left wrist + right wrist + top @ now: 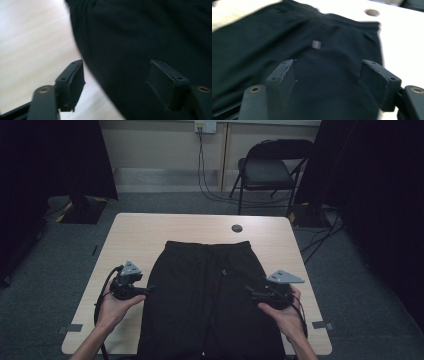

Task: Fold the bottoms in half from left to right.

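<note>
Black trousers (210,295) are spread flat on the desk (145,230), waistband toward the far edge. No fold is made yet. The left gripper (149,289) and right gripper (249,291) are held at the trousers' sides, jaws parted, nothing grasped.

A pair of black trousers (207,295) lies flat and spread out on the table, waistband toward twelve o'clock and legs running to six o'clock, over the near edge. A drawstring trails down the middle from the waist. A small grey tag shows on the cloth below the waistband.
</note>
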The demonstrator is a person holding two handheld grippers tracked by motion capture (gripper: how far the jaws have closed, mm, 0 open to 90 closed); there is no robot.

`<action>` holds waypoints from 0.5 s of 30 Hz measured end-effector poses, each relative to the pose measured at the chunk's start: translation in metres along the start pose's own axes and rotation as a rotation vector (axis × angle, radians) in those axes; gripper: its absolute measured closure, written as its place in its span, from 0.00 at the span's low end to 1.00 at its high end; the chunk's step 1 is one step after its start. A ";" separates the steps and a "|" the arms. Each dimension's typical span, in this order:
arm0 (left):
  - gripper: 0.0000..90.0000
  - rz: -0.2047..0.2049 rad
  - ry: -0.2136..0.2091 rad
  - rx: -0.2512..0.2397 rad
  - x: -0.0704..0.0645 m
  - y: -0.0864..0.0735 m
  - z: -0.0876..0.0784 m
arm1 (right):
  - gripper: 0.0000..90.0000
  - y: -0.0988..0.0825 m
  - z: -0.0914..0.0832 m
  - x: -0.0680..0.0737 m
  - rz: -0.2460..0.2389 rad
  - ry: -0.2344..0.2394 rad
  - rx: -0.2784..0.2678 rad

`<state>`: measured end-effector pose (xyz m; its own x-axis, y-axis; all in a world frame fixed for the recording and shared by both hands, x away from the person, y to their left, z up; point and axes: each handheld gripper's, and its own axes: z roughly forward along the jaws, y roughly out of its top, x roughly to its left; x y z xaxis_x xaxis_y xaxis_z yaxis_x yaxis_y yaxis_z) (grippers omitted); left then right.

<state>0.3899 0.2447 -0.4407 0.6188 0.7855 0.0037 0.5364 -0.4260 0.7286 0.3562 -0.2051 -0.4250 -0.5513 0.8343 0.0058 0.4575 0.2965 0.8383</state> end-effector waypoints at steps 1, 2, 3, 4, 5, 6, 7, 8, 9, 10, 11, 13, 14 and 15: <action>0.38 0.012 -0.003 -0.002 -0.001 0.005 0.001 | 0.33 0.005 0.000 0.009 -0.017 0.017 0.000; 0.38 0.026 -0.032 -0.017 -0.004 0.011 0.005 | 0.34 0.014 0.001 0.029 -0.049 0.062 0.001; 0.40 0.020 -0.049 -0.027 -0.005 0.011 0.008 | 0.35 0.018 0.002 0.036 -0.060 0.076 -0.002; 0.42 0.020 -0.049 -0.027 -0.005 0.011 0.008 | 0.35 0.018 0.002 0.036 -0.060 0.076 -0.002; 0.44 0.032 -0.079 -0.027 -0.008 0.007 0.015 | 0.38 0.026 0.004 0.058 -0.099 0.132 -0.008; 0.46 0.032 -0.079 -0.027 -0.008 0.007 0.015 | 0.38 0.028 0.006 0.066 -0.107 0.152 -0.008; 0.48 0.031 -0.095 -0.024 -0.009 0.002 0.019 | 0.39 0.030 0.009 0.078 -0.122 0.185 -0.003; 0.52 0.045 -0.131 0.009 -0.012 -0.001 0.024 | 0.41 0.032 0.013 0.089 -0.142 0.212 0.004; 0.53 0.045 -0.131 0.009 -0.012 -0.001 0.024 | 0.41 0.032 0.013 0.089 -0.142 0.212 0.004; 0.53 0.055 -0.127 -0.012 -0.013 -0.003 0.025 | 0.44 0.033 0.016 0.097 -0.161 0.231 0.010; 0.62 0.050 -0.138 -0.030 -0.013 -0.004 0.026 | 0.49 0.034 0.027 0.119 -0.195 0.294 0.029; 0.66 0.062 -0.135 -0.029 -0.012 -0.006 0.030 | 0.54 0.033 0.033 0.129 -0.214 0.322 0.044; 0.67 0.078 -0.129 -0.017 -0.011 -0.006 0.032 | 0.59 0.028 0.047 0.147 -0.263 0.350 0.077; 0.67 0.058 -0.145 -0.014 -0.010 -0.008 0.033 | 0.59 0.028 0.047 0.147 -0.263 0.350 0.077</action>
<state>0.3989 0.2255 -0.4689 0.7255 0.6862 -0.0526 0.4900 -0.4614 0.7396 0.3210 -0.0518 -0.4262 -0.8530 0.5219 -0.0066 0.3134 0.5222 0.7932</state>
